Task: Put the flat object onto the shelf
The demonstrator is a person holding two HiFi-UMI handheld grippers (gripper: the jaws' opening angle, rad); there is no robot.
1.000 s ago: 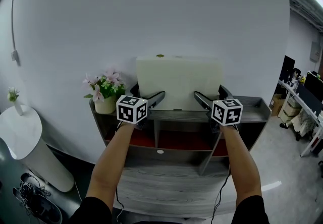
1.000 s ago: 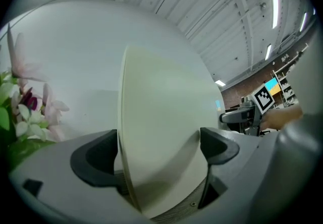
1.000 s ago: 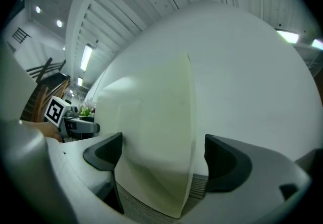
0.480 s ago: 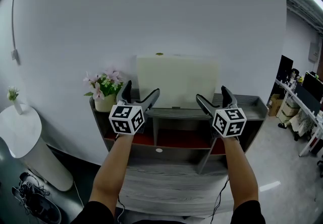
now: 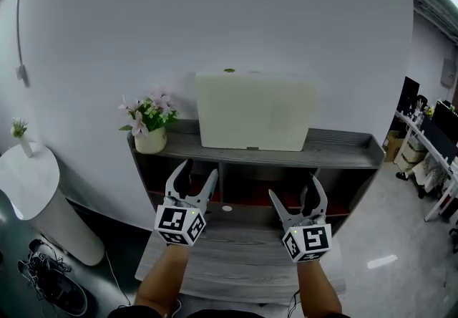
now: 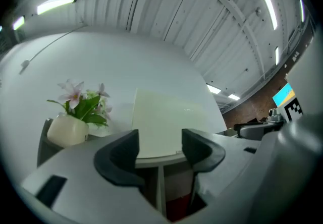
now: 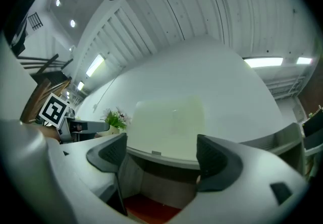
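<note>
The flat pale cream board [image 5: 255,110] stands upright on the shelf top [image 5: 336,153], leaning against the white wall; it also shows in the left gripper view [image 6: 161,122] and the right gripper view [image 7: 169,122]. My left gripper [image 5: 192,179] is below and in front of the shelf, left of centre, open with nothing between its jaws, which have just been closing. My right gripper [image 5: 299,195] is at the same height to the right, open and empty. Both are well clear of the board.
A cream pot of pink flowers [image 5: 149,123] sits at the shelf's left end. The shelf has dark compartments with red floors [image 5: 247,195] and a grey lower ledge [image 5: 236,259]. A white round stand [image 5: 32,195] is at the left; an office area [image 5: 433,145] lies at the right.
Both grippers have pulled back and down from the board's sides to below the shelf top. The board stays standing on the shelf. The left jaws look narrower than before.
</note>
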